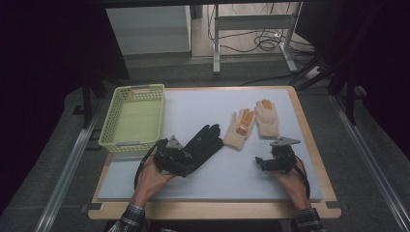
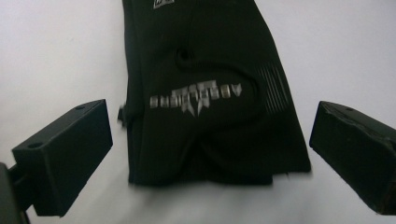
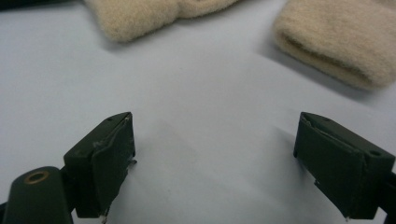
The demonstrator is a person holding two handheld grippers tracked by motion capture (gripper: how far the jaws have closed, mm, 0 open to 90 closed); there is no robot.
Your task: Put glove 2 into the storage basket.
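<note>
A black glove (image 1: 203,140) lies flat on the grey mat (image 1: 232,174), fingers pointing to the back right. Its cuff (image 2: 205,140), below silver lettering, lies between the jaws of my left gripper (image 2: 210,154), which stand wide open on either side of it. In the high view the left gripper (image 1: 186,157) sits at the glove's near end. Two cream knitted gloves with orange fingertips (image 1: 240,128) (image 1: 267,118) lie side by side right of centre. My right gripper (image 1: 266,162) hovers open over bare mat just in front of them, and their cuffs (image 3: 135,16) (image 3: 345,42) lie ahead of the right gripper (image 3: 215,163).
A pale green plastic basket (image 1: 109,130) stands at the mat's back left corner with nothing in it. The wooden table edge (image 1: 314,145) frames the mat. Beyond the table are a metal stand and cables on the floor.
</note>
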